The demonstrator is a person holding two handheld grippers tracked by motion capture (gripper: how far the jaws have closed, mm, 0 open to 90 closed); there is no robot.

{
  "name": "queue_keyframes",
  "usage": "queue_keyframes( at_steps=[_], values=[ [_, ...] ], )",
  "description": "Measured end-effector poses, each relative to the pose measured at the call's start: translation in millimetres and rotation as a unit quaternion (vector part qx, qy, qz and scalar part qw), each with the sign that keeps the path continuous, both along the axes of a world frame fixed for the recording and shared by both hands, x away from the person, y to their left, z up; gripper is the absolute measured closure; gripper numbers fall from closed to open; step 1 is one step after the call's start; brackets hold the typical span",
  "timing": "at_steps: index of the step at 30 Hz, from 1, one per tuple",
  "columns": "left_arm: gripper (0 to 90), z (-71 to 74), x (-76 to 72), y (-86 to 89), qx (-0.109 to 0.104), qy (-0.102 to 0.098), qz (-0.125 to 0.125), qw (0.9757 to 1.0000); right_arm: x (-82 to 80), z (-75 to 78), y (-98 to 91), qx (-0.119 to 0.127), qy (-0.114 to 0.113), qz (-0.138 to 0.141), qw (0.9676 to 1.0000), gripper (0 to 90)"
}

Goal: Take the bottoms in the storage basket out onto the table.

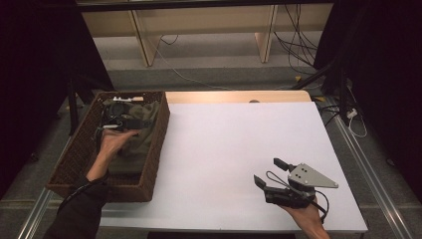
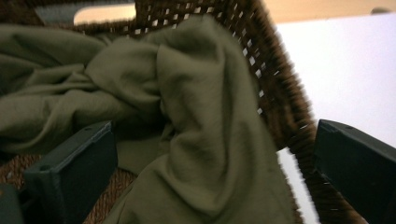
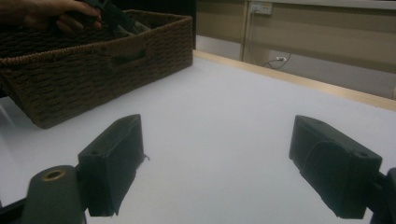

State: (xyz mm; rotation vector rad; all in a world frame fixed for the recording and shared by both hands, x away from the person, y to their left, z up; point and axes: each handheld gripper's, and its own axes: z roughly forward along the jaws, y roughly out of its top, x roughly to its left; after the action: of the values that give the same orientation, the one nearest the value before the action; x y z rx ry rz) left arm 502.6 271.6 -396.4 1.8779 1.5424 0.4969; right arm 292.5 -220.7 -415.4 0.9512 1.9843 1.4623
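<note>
Reaching into the wicker basket (image 1: 149,164), your left gripper (image 2: 205,163) has its jaws spread wide, one low inside, the other outside the basket's right wall, so wall and olive-green cloth (image 2: 196,116) both sit between them. The crumpled cloth lies in the basket at the table's left edge. Probably you mean to lift it: bring both jaws inside the rim and bite a thick fold. Your right gripper (image 1: 272,173) waits unclenched and empty over the white tabletop (image 1: 224,144).
</note>
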Motion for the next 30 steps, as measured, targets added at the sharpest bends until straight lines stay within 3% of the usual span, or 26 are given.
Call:
queue_keyframes(
  at_steps=[3, 10, 21, 30],
  values=[
    [0.6, -6.3, 4.2, 2.3, -0.008, 0.02, -0.001, 0.9998, 0.3, -0.3, 0.3, -0.003, 0.003, 0.0, 1.0, 18.7],
    [1.9, -19.2, 15.3, 1.8, -0.003, 0.054, 0.003, 0.9985, 1.2, -1.6, 1.3, -0.004, 0.006, 0.006, 1.0, 18.7],
    [9.1, -34.4, 31.6, -5.3, 0.012, 0.117, -0.018, 0.9928, 1.6, -2.7, 2.7, -0.009, 0.009, 0.016, 0.9998, 18.7],
    [15.8, -44.8, 39.2, -5.2, -0.003, 0.142, -0.018, 0.9897, 0.9, -3.5, 4.9, -0.017, 0.009, 0.025, 0.9995, 19.2]
  ],
)
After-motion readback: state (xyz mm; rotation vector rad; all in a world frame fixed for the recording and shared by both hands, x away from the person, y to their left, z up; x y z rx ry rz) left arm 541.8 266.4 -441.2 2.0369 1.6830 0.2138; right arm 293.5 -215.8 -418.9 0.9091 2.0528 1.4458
